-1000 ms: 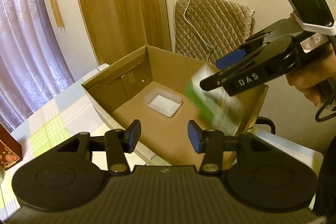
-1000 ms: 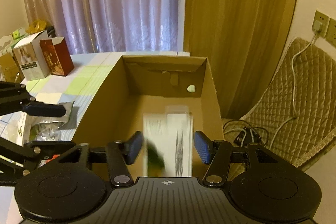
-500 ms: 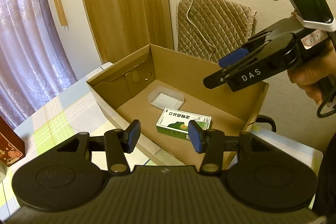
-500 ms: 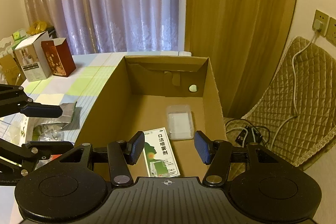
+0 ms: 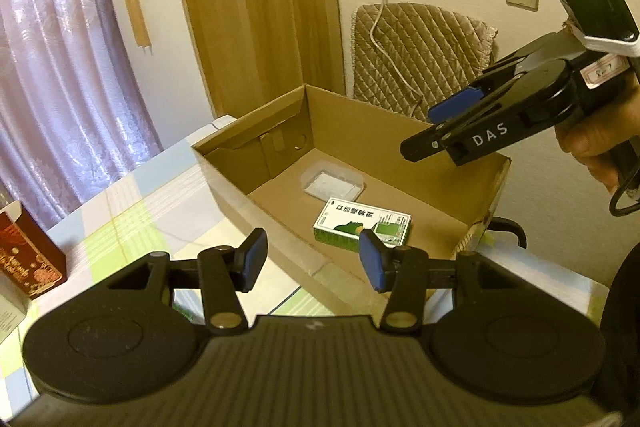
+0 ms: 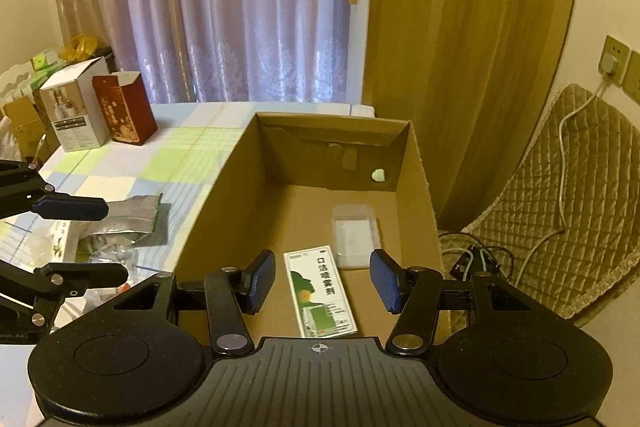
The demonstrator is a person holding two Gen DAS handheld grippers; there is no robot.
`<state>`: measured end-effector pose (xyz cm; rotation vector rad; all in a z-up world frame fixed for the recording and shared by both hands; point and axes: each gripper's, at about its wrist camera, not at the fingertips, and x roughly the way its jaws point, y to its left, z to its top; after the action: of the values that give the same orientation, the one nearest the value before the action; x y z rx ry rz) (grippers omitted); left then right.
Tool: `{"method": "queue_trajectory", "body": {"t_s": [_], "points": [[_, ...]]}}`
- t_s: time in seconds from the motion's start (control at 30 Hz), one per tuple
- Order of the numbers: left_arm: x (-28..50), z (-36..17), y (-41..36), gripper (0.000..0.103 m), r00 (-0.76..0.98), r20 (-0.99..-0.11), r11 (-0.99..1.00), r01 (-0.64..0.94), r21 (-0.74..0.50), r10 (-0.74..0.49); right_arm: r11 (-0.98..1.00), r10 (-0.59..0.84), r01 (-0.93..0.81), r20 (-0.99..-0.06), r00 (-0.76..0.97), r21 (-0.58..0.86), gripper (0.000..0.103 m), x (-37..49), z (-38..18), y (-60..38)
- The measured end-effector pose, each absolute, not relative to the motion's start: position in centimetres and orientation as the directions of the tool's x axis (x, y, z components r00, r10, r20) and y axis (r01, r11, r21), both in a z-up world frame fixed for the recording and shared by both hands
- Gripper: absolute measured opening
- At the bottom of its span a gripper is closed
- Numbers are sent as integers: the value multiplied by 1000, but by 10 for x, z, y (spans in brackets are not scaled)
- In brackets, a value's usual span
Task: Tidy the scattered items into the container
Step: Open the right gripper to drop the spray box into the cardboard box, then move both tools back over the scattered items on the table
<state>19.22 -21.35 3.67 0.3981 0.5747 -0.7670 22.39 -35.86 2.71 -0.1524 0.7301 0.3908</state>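
Room: curtains and a wooden door behind our checked bench.
Container: cardboard box holds a green-and-white carton and a clear lidded tub.
Fingers: right gripper and left gripper both spread, empty.
Next item: foil pouch on the bench; we judge it light, crinkly, slippery, so pinch a flat edge.

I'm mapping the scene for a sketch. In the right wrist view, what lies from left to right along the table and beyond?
White carton → dark red carton → silver foil pouch → green-and-white box → clear plastic container → quilted cushion.
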Motion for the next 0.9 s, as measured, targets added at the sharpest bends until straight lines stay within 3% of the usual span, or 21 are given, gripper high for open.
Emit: {"method": "queue_trajectory", "body": {"t_s": [0.4,0.43,0.47,0.5,0.73,0.87,0.9], "points": [[164,46,-153,52,633,-603,728,675,124,-485,881,353,-472,-646,677,-13,59,190,44,-311],[162,46,-146,54,639,-603,736,666,123,-478,878,359,-478,-642,677,-13,67,187,45,-306],[159,45,-138,57,646,-603,745,656,123,-469,875,368,-484,-634,680,-12,81,183,46,-300],[156,45,-131,58,652,-602,752,647,125,-461,872,375,-489,-618,691,-17,103,178,47,-295],[136,34,-53,76,701,-618,838,533,121,-356,825,445,-565,-599,666,-16,103,154,47,-250],[127,28,-8,98,726,-626,877,461,136,-285,796,481,-606,-603,636,-4,103,143,41,-223],[124,26,3,99,734,-624,885,443,141,-268,790,490,-613,-604,628,2,103,139,39,-219]]}}
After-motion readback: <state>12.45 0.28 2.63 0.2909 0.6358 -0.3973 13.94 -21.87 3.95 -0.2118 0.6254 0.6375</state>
